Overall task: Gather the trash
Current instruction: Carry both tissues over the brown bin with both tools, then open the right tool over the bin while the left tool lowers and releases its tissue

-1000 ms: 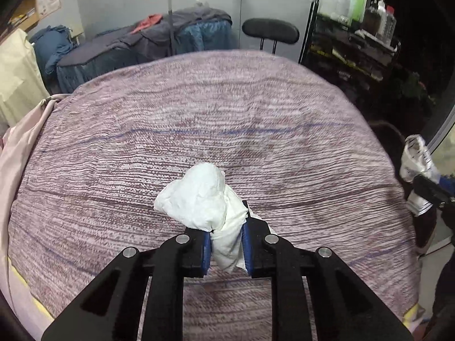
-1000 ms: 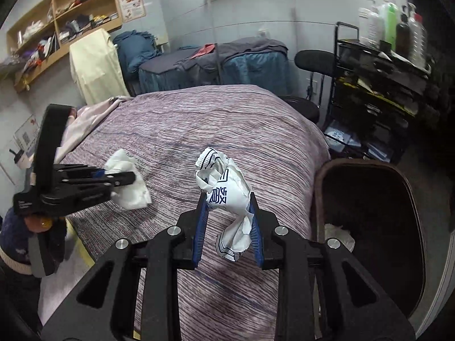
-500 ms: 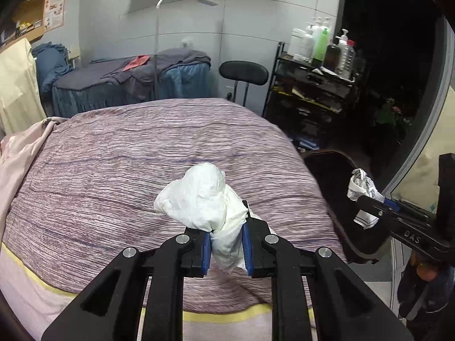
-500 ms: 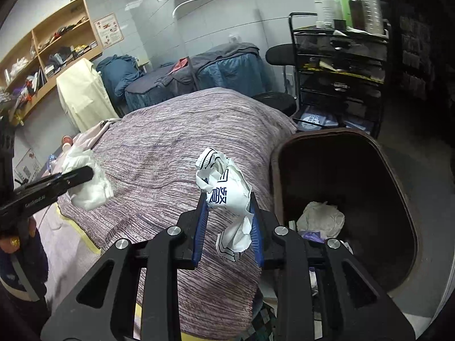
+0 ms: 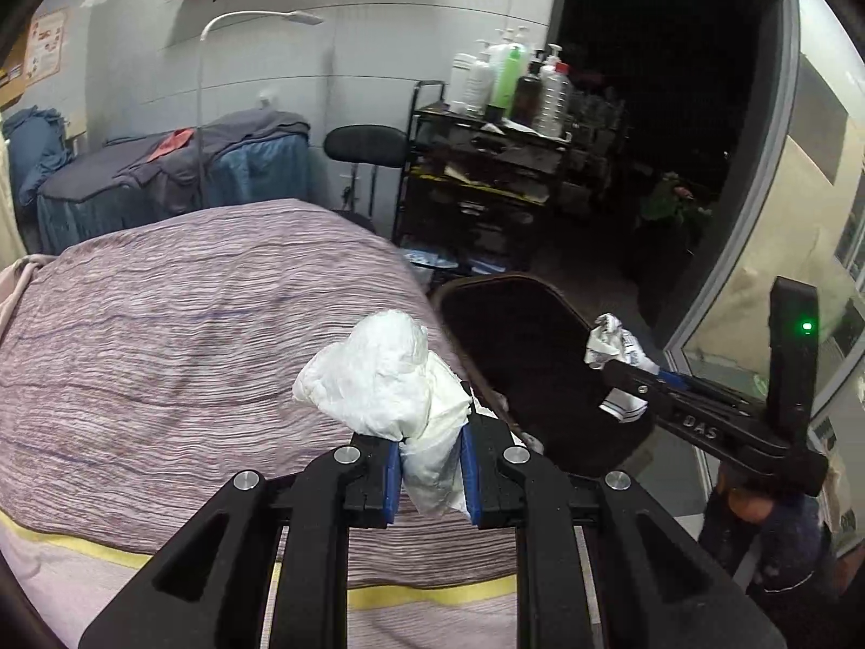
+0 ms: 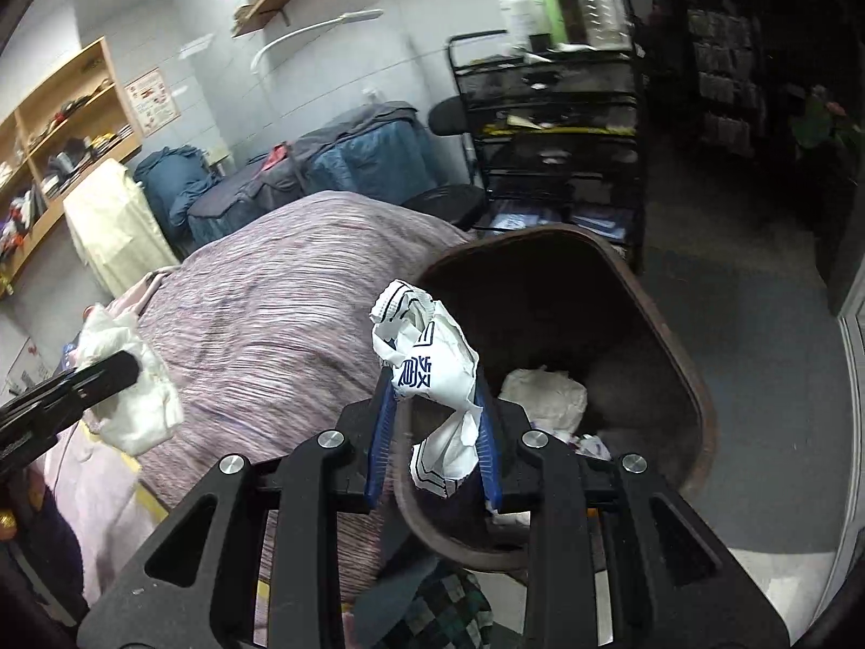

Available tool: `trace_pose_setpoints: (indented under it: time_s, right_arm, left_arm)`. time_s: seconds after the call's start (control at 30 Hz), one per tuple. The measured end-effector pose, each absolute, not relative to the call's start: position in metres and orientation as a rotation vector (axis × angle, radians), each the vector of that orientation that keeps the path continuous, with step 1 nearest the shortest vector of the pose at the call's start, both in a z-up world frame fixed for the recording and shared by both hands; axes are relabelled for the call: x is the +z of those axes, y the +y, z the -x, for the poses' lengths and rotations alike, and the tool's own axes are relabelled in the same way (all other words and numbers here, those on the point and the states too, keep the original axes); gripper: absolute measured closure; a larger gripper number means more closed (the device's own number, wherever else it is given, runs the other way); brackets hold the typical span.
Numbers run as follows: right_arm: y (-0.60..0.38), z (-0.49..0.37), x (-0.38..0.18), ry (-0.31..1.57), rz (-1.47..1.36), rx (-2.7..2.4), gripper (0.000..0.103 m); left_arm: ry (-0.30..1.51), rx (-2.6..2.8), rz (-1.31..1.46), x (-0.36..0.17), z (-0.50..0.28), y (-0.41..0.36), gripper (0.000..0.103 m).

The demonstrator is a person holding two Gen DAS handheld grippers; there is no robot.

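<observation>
The right tongs (image 6: 435, 441) grip a printed wrapper (image 6: 427, 357) over the bin's (image 6: 697, 395) near rim, lower centre; the left tongs (image 5: 430, 468) clamp a white tissue (image 5: 378, 378), the bin at right.

White tissue (image 5: 378, 373), blue-printed wrapper (image 6: 432, 362), purple-striped bedspread (image 5: 189, 335).

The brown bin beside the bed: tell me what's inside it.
Inside the brown bin, a crumpled white wad and smaller scraps lie at the bottom. The right gripper and its printed wrapper cover the near part.
</observation>
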State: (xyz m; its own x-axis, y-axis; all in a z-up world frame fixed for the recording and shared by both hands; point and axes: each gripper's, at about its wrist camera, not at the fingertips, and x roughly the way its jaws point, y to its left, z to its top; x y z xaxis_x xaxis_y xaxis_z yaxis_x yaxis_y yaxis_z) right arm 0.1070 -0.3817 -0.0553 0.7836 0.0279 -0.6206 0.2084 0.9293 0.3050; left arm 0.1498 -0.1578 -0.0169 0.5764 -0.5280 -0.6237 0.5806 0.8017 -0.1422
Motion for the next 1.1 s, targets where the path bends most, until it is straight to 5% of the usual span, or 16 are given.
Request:
trace_pose_setpoints:
  time_s: [0.63, 0.9, 1.1]
  right_arm:
    - [-0.435, -0.135, -0.108, 0.754, -0.454, -0.211, 0.074]
    - [-0.432, -0.138, -0.115, 0.759, -0.456, -0.244, 0.037]
    - [-0.429, -0.119, -0.105, 0.723, -0.44, -0.259, 0.031]
  left_arm:
    - [0.698, -0.772, -0.162, -0.024, -0.125, -0.222, 0.086]
    - [0.711, -0.773, -0.176, -0.029, -0.129, -0.225, 0.086]
    - [0.717, -0.779, -0.182, -0.03, -0.133, -0.228, 0.086]
